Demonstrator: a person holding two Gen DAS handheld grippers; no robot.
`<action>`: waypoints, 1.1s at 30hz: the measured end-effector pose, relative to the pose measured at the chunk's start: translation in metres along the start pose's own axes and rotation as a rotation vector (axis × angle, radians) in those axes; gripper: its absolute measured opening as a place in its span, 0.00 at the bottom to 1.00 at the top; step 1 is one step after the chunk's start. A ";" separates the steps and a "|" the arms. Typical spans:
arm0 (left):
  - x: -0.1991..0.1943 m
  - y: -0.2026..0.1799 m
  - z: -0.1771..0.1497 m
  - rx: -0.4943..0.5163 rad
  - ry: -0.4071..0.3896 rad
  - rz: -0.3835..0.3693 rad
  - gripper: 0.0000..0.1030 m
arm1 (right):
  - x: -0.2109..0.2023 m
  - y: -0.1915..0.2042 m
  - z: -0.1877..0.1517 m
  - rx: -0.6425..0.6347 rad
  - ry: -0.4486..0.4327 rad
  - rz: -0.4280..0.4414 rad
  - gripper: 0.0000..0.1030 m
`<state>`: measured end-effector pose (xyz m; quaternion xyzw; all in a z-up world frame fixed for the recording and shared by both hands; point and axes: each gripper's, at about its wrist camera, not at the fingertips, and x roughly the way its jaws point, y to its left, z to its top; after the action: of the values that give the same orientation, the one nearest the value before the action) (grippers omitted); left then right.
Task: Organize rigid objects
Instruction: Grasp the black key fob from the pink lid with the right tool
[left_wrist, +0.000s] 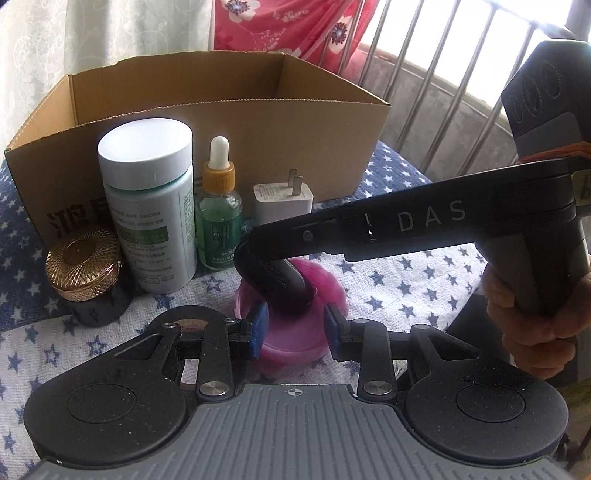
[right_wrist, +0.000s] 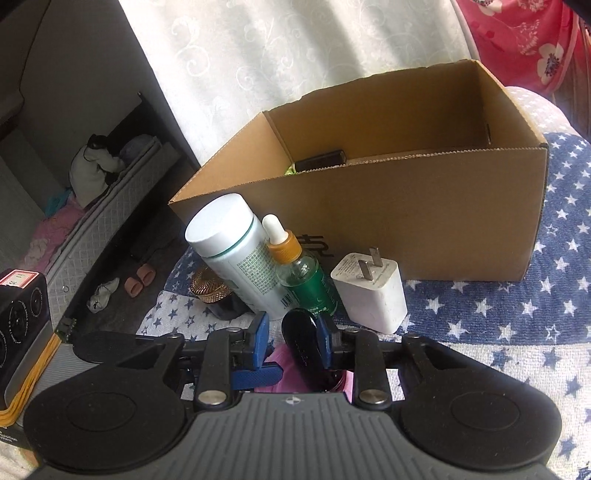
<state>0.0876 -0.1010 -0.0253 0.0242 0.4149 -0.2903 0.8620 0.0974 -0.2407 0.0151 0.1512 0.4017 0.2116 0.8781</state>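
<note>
A pink jar (left_wrist: 295, 332) stands on the star-patterned cloth between the blue pads of my left gripper (left_wrist: 295, 334), which closes around its base. My right gripper (right_wrist: 291, 339) comes in from the right, its fingers (left_wrist: 273, 277) down on the jar's dark cap (right_wrist: 301, 339); whether it grips the cap is unclear. Behind stand a white pill bottle (left_wrist: 151, 210), a green dropper bottle (left_wrist: 219, 218), a white plug adapter (left_wrist: 282, 201) and a gold-lidded dark jar (left_wrist: 86, 273). An open cardboard box (left_wrist: 221, 147) stands behind them.
The box holds a dark object (right_wrist: 321, 160) at its far left. A metal railing (left_wrist: 461, 74) runs at the right. The cloth drops off at the left toward a floor with slippers (right_wrist: 138, 278).
</note>
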 end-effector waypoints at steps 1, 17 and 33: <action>0.001 0.001 -0.001 0.002 0.004 0.004 0.31 | 0.001 0.000 0.001 -0.011 -0.007 -0.006 0.56; 0.008 -0.007 -0.008 0.058 -0.010 0.063 0.31 | 0.026 -0.012 -0.003 -0.031 0.028 0.017 0.32; 0.004 -0.017 -0.013 0.088 -0.046 0.071 0.30 | -0.005 -0.010 -0.012 -0.034 -0.027 0.056 0.23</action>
<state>0.0710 -0.1131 -0.0333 0.0702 0.3806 -0.2779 0.8792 0.0878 -0.2504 0.0064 0.1501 0.3817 0.2409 0.8796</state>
